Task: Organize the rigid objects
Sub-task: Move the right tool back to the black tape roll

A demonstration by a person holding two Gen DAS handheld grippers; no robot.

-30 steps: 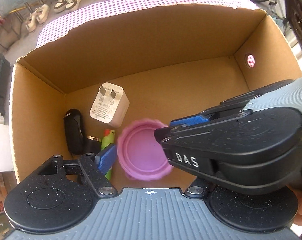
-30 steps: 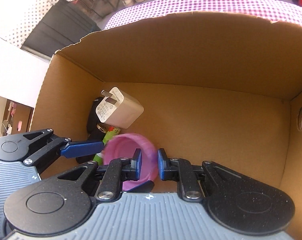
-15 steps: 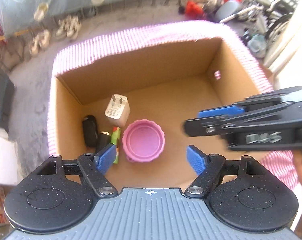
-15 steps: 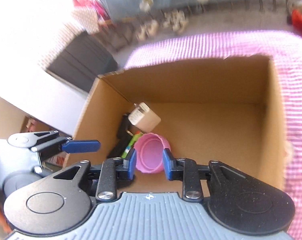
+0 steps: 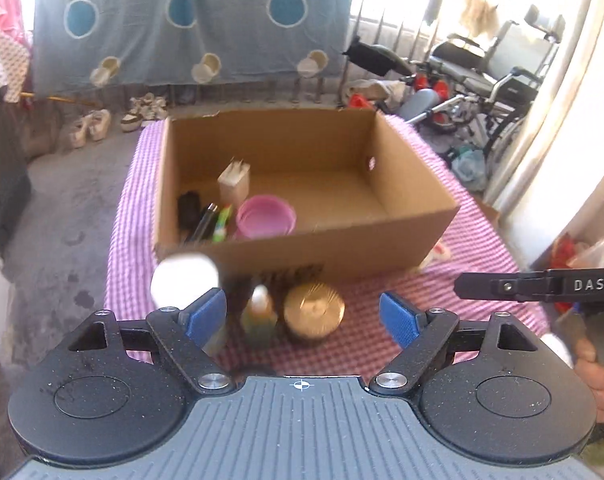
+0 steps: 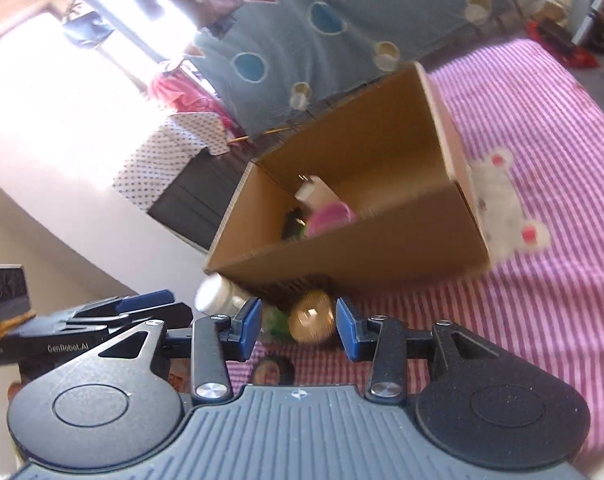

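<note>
A cardboard box [image 5: 342, 252] [image 6: 362, 256] stands on the pink checked table. Inside lie a pink lid [image 5: 266, 216] [image 6: 328, 216], a white charger [image 5: 234, 180] [image 6: 312, 188], a black object [image 5: 188, 206] and a green lighter [image 5: 222, 220]. In front of the box stand a gold round tin [image 5: 313, 312] [image 6: 312, 316], a small green bottle [image 5: 258, 314] and a white-capped jar [image 5: 184, 280] [image 6: 218, 298]. My left gripper [image 5: 302, 314] is open and empty above these. My right gripper [image 6: 297, 322] is open and empty, drawn back near the tin.
A white plush toy [image 6: 502, 204] lies on the cloth right of the box. A dark comb-like thing [image 5: 286, 274] lies against the box front. A wheelchair [image 5: 482, 76] and shoes [image 5: 90, 126] stand on the floor beyond the table.
Both grippers pulled up and back out of the box. The right gripper let go of the pink lid, which now lies in the box, and its jaws widened.
</note>
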